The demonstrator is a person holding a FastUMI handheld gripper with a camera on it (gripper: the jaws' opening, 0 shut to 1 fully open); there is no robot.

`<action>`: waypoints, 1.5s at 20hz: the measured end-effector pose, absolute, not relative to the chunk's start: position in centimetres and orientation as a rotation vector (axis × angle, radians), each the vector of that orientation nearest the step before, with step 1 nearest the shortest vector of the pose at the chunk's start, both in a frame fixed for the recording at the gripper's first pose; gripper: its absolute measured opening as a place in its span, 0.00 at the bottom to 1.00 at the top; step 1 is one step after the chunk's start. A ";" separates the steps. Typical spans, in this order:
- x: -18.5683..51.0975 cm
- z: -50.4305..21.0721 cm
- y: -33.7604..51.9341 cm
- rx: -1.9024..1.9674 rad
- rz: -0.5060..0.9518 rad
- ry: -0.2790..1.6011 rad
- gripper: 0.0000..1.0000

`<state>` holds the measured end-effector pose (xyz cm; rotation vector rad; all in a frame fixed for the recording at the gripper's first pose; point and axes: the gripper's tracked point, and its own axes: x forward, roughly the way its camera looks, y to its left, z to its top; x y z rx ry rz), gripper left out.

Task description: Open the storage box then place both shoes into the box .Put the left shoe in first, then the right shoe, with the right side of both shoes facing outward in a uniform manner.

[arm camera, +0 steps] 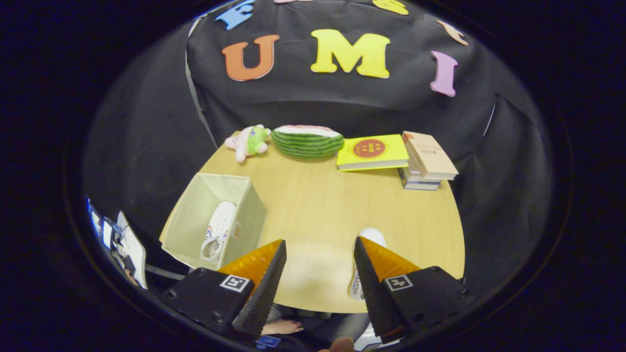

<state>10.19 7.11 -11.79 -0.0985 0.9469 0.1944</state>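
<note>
1. I am holding the gripper [320, 244] above the near part of the table [318, 205], its fingers standing wide apart and gripping nothing; bare tabletop is showing between them.
2. The storage box [195, 225] is sitting open at the table's near-left corner, just beyond the left finger. One white shoe [217, 234] is already lying inside it, lengthwise along the right wall.
3. The second shoe [369, 237] is lying on the table, partly hidden behind the right finger [367, 274]; only its toe and a strip of its side are showing.
4. I judge the step in hand to be picking up this second shoe.
5. To do it well, I am planning to shift right until the shoe lies between the fingers, close across its middle, and keep its heading matching the boxed shoe.
</note>
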 end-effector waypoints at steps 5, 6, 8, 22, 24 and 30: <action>10.0 -20.1 -0.8 -0.050 0.123 1.093 0.86; 9.7 -22.1 -1.8 -0.030 0.120 1.128 0.86; 8.9 -26.0 -3.2 0.030 0.118 1.199 0.86; 10.2 -36.3 -5.2 0.085 0.178 1.341 0.80; 10.3 -36.4 -4.4 0.091 0.213 1.340 0.77; 10.3 -36.2 -4.4 0.134 0.204 1.336 0.41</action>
